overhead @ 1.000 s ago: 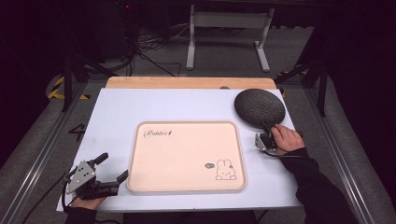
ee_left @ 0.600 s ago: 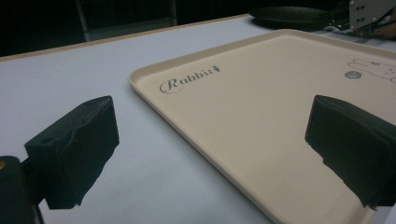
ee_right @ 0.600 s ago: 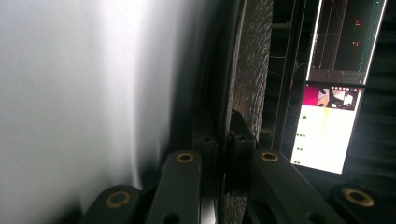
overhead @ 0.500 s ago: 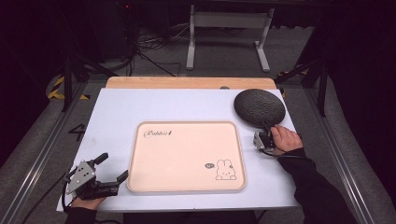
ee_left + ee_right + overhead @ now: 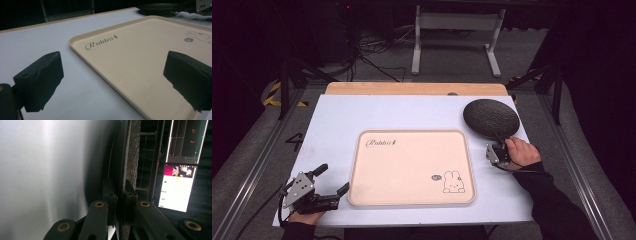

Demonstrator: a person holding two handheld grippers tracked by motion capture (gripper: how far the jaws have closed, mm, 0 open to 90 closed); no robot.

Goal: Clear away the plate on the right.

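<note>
Your right gripper (image 5: 493,151) has just clamped its fingers on the near rim of the dark plate (image 5: 490,117), so it can go to the tray (image 5: 412,200). Your left gripper (image 5: 334,187) rests on the tabletop (image 5: 362,112), fingers spread, holding nothing.

the right gripper (image 5: 495,151) sits slightly nearer the tray (image 5: 412,202) than before, clamped on the dark plate (image 5: 490,117) rim.

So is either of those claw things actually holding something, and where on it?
Yes. The right gripper has its jaws clamped on the near rim of the dark plate. The left gripper stands open, holding nothing.
</note>
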